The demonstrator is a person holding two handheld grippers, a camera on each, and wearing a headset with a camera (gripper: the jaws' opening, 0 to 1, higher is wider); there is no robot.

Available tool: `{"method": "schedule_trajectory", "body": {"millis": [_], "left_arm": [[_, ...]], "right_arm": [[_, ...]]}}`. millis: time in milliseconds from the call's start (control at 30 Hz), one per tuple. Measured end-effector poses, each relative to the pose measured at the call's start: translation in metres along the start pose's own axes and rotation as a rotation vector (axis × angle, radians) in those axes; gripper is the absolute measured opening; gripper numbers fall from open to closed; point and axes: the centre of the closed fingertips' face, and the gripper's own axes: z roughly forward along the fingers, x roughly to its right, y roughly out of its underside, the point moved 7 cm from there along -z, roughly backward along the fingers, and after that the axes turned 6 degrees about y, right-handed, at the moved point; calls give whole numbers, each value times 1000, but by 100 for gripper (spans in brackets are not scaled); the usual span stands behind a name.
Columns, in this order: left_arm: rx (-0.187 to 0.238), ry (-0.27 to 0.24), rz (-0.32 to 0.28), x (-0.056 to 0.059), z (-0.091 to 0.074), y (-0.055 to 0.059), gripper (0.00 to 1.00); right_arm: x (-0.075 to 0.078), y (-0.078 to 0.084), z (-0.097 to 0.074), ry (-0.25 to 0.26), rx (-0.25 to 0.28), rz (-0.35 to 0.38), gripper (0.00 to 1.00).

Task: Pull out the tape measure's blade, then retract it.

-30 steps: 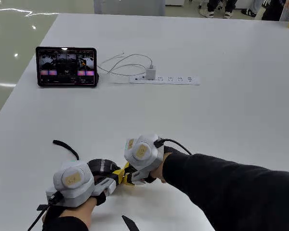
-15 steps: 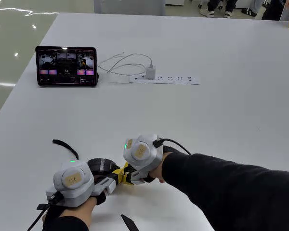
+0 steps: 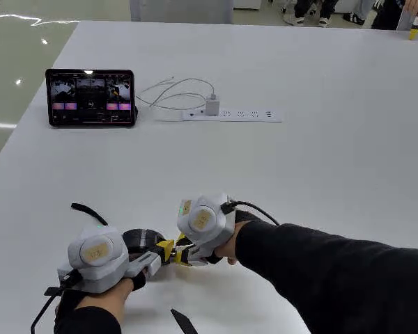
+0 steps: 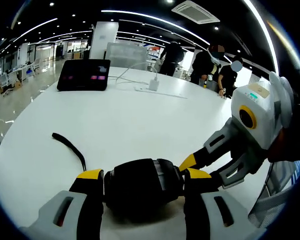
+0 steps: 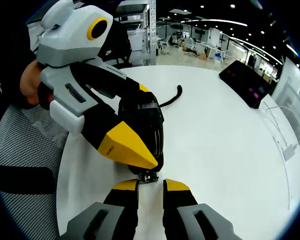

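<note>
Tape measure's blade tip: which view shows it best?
The right gripper view: the blade tip sits close up between the fingers of the right gripper, by the case. The left gripper view shows the case in the left gripper, tip indiscernible. In the head view it is too small to tell.

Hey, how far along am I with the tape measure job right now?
Done: the left gripper clamps the black tape measure case on the white table. In hand: the right gripper has its jaws just short of the metal blade tip, with a narrow gap between them and nothing pinched yet. Left: no blade is drawn out, so the pull and the retraction both remain.
</note>
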Motion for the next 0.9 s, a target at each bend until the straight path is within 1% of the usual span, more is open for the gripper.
{"method": "schedule_trajectory", "body": {"millis": [33,133,167,200,233,267,333,400,500,533,567,600,667,767,833,900], "left_arm": [[-2,3,15,0,0,-3,61],[1,21,29,-2,-1,-7,64],[-4,45,25,0,-1,-7,66],[-16,65,9,0,-1,-5,68],[-21,60,11,-1,-1,-4,71],[-25,61,22,-2,0,-3,73],[-27,67,27,-4,-1,-2,73],[-27,75,33,-5,-4,-3,77],[-37,105,60,-6,-6,-6,82],[-38,124,79,-7,-7,-7,84],[-38,133,82,-7,-8,-8,86],[-38,156,86,-8,-9,-10,88],[-43,172,90,-11,-10,-10,89],[-33,206,107,-17,-12,-13,99],[-45,227,118,-20,-13,-14,98],[-59,246,147,-21,-17,-15,99]], "right_arm": [[0,1,-1,4,1,1,15],[1,2,-6,20,5,0,15],[1,2,-7,29,7,2,13],[2,3,-11,42,14,15,13],[3,4,-12,44,22,32,13],[3,6,-14,47,27,48,14],[3,8,-19,52,31,55,15],[3,11,-23,61,40,93,18],[2,16,-31,68,57,134,24],[1,19,-35,75,60,143,25],[1,22,-38,79,59,148,27],[1,26,-41,87,61,159,28],[1,31,-47,101,67,178,29],[1,42,-60,122,78,200,31],[0,47,-68,138,85,204,31],[0,51,-73,146,89,211,32]]}}
